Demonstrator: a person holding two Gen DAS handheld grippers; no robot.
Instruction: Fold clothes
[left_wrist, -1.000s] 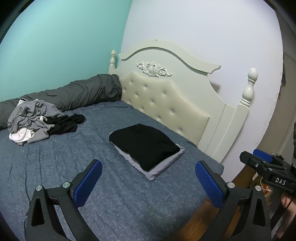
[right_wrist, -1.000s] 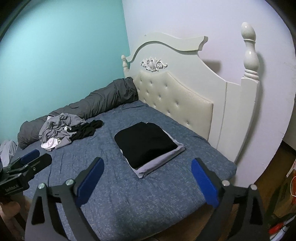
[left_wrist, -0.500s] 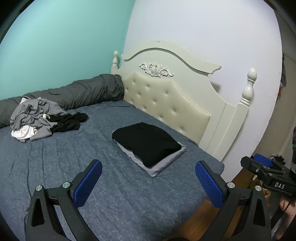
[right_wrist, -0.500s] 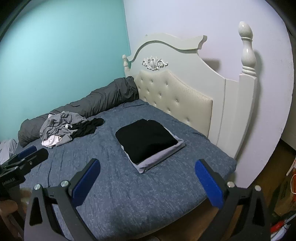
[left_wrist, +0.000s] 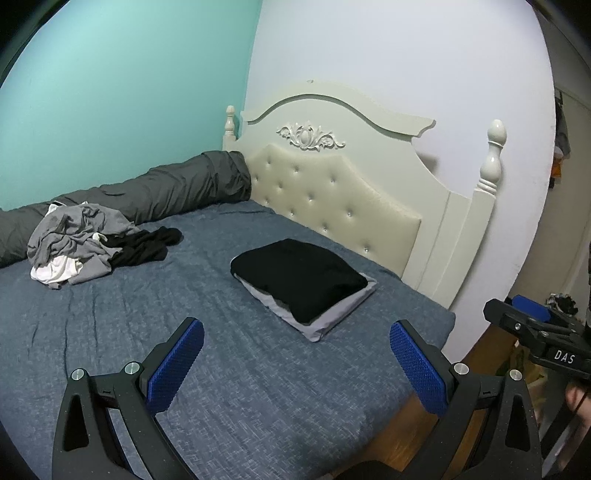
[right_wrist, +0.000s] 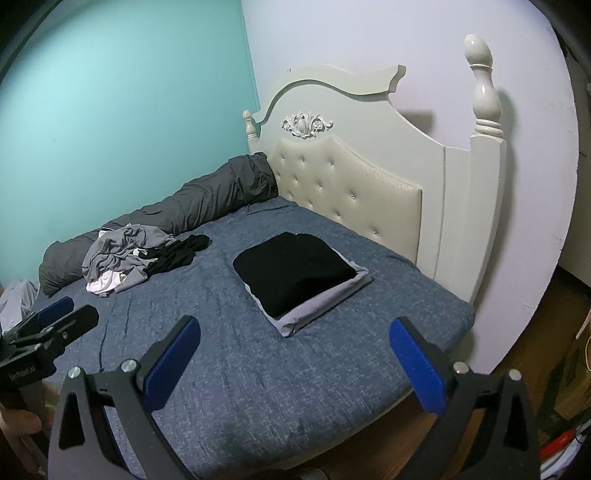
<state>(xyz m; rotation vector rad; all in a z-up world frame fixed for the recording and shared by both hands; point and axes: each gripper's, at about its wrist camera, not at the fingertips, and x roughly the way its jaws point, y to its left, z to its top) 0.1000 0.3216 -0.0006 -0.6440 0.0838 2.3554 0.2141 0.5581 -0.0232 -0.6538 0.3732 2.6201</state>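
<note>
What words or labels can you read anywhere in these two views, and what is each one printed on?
"DAS": white letters on the black body of the right hand-held gripper, seen at the right edge of the left wrist view.
Unreadable: a small white label on the body of the left hand-held gripper, seen at the left edge of the right wrist view; it is too blurred to make out.
No other text shows on the clothes, bed or walls.

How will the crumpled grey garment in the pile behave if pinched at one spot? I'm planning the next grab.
The crumpled grey garment will probably hang limp, since it lies in soft folds. It looks tangled with the white garment and black garment, so those may drag along. It seems light.
</note>
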